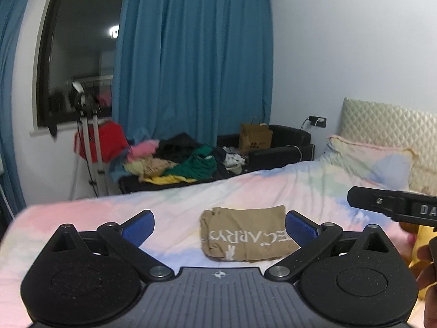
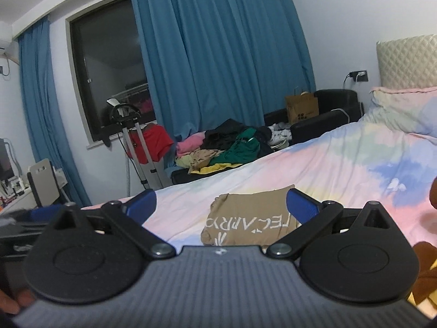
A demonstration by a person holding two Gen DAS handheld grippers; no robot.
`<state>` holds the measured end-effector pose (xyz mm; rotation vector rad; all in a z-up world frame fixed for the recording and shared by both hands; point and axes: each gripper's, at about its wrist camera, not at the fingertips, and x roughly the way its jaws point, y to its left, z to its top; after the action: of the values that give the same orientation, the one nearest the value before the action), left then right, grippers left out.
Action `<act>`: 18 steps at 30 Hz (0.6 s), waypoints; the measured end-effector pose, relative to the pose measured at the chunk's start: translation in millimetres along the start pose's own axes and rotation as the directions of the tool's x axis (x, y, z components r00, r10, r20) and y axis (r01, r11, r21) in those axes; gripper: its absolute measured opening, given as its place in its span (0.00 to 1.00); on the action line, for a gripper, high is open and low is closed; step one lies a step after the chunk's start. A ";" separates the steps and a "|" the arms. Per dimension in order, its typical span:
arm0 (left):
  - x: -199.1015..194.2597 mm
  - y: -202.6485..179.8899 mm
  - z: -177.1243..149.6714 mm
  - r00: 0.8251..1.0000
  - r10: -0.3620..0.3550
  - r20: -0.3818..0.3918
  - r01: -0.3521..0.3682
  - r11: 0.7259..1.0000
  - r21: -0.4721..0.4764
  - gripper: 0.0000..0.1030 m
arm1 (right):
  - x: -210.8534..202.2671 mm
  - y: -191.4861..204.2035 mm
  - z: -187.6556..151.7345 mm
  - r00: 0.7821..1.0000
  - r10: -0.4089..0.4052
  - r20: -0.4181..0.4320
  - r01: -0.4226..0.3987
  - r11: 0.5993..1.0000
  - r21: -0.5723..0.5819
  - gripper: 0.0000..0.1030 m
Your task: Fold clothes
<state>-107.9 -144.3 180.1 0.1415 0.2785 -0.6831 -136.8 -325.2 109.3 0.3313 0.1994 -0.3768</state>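
Observation:
A tan T-shirt (image 1: 247, 232) with white lettering lies folded into a small rectangle on the pastel bedsheet (image 1: 177, 202). My left gripper (image 1: 220, 225) hovers above it, open, its blue pads spread wide with nothing between them. In the right wrist view the same folded T-shirt (image 2: 245, 216) lies just ahead, and my right gripper (image 2: 221, 205) is open and empty too. Part of the right gripper's black body (image 1: 393, 205) shows at the right edge of the left wrist view.
A heap of unfolded clothes (image 1: 177, 158) covers a dark sofa (image 1: 275, 147) beyond the bed, beside a brown paper bag (image 1: 255, 136). A garment steamer stand (image 1: 91, 142) with red cloth stands by the window. Pillow (image 1: 371, 161) and headboard (image 1: 390, 123) are at right. A desk (image 2: 16, 191) sits far left.

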 end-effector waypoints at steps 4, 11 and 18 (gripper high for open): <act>-12.9 3.2 -13.3 1.000 0.000 0.021 0.000 1.000 0.003 1.00 | -6.5 7.3 -19.4 1.000 -0.023 0.018 0.024 0.999 -0.028 1.00; -11.1 11.9 -37.8 1.000 0.030 0.002 -0.030 0.999 -0.023 1.00 | 16.3 12.4 -47.1 0.996 -0.081 -0.033 0.079 0.994 -0.075 1.00; 0.2 21.7 -58.2 0.998 0.045 -0.046 -0.048 0.997 -0.058 1.00 | 26.3 22.1 -69.2 0.994 -0.102 -0.029 0.096 0.985 -0.145 1.00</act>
<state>-105.9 -115.0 125.4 0.1065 0.3373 -0.6255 -113.0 -290.1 44.7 0.1869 0.2775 -0.4525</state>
